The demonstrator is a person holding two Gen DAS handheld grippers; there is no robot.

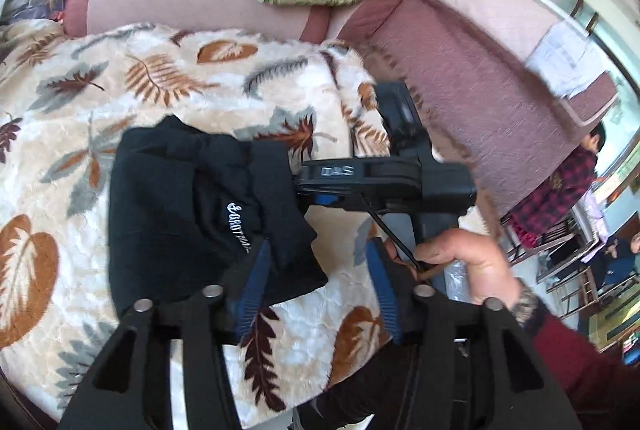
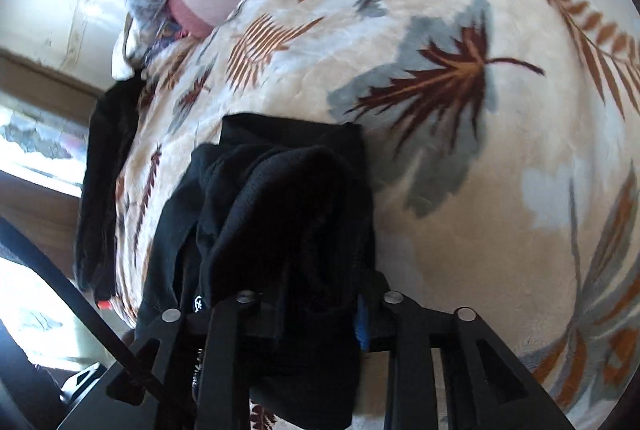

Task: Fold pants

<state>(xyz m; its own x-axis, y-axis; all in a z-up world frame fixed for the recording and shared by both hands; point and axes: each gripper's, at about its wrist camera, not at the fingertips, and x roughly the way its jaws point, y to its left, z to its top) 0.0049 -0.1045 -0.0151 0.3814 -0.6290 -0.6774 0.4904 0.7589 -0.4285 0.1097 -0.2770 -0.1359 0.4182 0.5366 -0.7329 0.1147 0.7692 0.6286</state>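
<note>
Black pants (image 1: 200, 214), folded into a compact bundle, are shown lying on the leaf-patterned blanket (image 1: 120, 78). The left hand-held gripper (image 1: 320, 290) is released beside them; the right hand-held gripper (image 2: 320, 314) is parted, cloth bunched between its fingers. Withdrawal and smoothing are judged next.
</note>
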